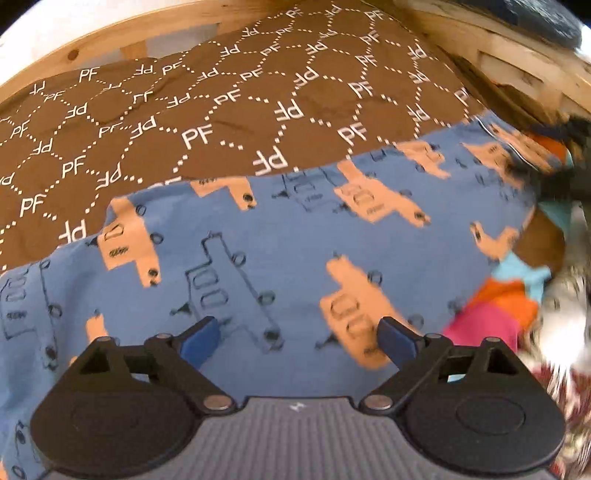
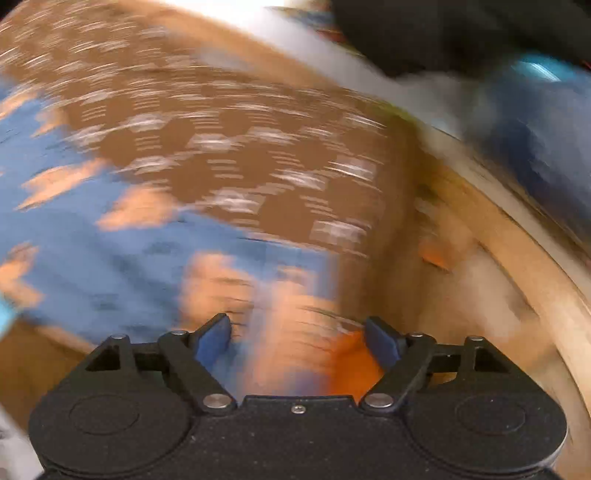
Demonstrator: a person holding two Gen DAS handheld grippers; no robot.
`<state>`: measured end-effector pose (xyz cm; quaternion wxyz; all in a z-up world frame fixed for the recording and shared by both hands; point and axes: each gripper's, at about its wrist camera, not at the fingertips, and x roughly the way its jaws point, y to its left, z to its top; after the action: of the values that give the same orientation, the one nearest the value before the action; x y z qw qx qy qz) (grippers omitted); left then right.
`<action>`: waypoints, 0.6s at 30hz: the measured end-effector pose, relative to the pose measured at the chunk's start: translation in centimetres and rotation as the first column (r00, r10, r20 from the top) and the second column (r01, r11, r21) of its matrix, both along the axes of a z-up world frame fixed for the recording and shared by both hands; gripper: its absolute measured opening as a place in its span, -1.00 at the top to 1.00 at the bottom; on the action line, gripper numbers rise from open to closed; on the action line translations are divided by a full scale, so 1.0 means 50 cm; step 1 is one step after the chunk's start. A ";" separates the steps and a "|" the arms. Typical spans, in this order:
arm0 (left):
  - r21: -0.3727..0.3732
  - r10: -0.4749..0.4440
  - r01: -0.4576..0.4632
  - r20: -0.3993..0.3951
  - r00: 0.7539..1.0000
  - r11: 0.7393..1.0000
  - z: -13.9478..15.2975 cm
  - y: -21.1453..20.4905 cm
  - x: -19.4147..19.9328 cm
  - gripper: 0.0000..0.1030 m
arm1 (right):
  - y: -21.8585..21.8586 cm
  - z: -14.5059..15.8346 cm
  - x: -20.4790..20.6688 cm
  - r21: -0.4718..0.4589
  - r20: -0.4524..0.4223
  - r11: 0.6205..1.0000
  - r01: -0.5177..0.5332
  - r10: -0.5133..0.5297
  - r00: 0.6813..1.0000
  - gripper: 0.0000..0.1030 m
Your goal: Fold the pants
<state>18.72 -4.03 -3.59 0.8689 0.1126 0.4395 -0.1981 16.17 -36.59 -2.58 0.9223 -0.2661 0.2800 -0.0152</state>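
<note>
The pants point(image 1: 280, 258) are blue, printed with peach-coloured and outlined vehicle shapes, and they lie spread flat across the near part of a brown bedcover point(image 1: 184, 110) patterned with white dotted hexagons and the letters PF. Their far edge runs in a slanting line across the cover, rising toward the right. In the right wrist view the pants point(image 2: 110, 266) fill the near left, though everything there is heavily smeared, so the print is only blotches of peach on blue.

The left gripper point(image 1: 297, 338) hangs just above the blue cloth with its two blue-padded fingers point(image 1: 201, 341) spread wide, nothing between them. The right gripper point(image 2: 297, 338) is likewise spread apart, over the near right edge of the pants where a patch of orange cloth point(image 2: 351, 365) shows; whether its tips touch the fabric cannot be made out through the blur.

To the right of the pants, in the left wrist view, lies a jumble of other clothes point(image 1: 509, 306) in orange, pink and turquoise, blurred at the frame's edge. Beyond the cover runs a pale wooden bed frame point(image 1: 110, 33) along the far side and down the right point(image 2: 535, 280).
</note>
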 end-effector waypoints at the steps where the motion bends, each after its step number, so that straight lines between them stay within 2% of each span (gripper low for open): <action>1: 0.002 0.001 -0.001 -0.007 1.000 1.000 0.001 0.007 -0.003 -0.88 | -0.024 0.015 0.004 0.071 0.007 0.997 0.015 -0.016 1.000 -0.58; 2: -0.001 -0.001 0.000 -0.015 1.000 1.000 0.007 0.014 -0.006 -0.89 | -0.035 0.025 0.007 0.125 0.017 0.992 0.023 -0.025 1.000 -0.55; 4: -0.013 -0.005 0.005 -0.014 1.000 1.000 0.024 0.023 -0.004 -0.89 | -0.014 0.036 0.004 0.124 0.053 0.992 0.006 -0.013 0.998 -0.55; 7: -0.037 0.023 -0.021 0.056 0.998 0.999 0.057 0.036 0.019 -0.89 | 0.063 0.051 0.000 0.108 0.066 0.981 -0.158 0.152 0.986 -0.55; 10: -0.009 0.090 -0.089 0.076 0.993 0.996 0.066 0.046 0.068 -0.89 | 0.138 0.032 0.039 0.122 0.002 0.955 -0.270 0.271 0.962 -0.52; 12: 0.052 0.145 -0.147 0.045 0.988 0.988 0.049 0.062 0.105 -0.88 | 0.160 0.007 0.069 0.108 -0.033 0.959 -0.263 0.268 0.963 -0.48; 14: 0.099 0.225 -0.224 0.003 0.974 0.970 0.024 0.100 0.128 -0.84 | 0.146 -0.022 0.089 0.075 -0.071 0.979 -0.191 0.197 0.978 -0.45; 16: 0.030 0.261 -0.261 -0.022 0.965 0.965 0.020 0.153 0.123 -0.85 | 0.108 -0.025 0.087 0.089 -0.046 0.986 -0.140 0.145 0.988 -0.51; 18: 0.014 0.287 -0.287 -0.030 0.957 0.958 0.034 0.190 0.108 -0.84 | 0.091 -0.017 0.076 0.092 -0.021 0.985 -0.144 0.146 0.989 -0.50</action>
<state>24.14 5.46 -1.90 0.8808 0.0484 0.4657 -0.0697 19.98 -32.06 -3.43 0.9280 -0.2440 0.2730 0.0684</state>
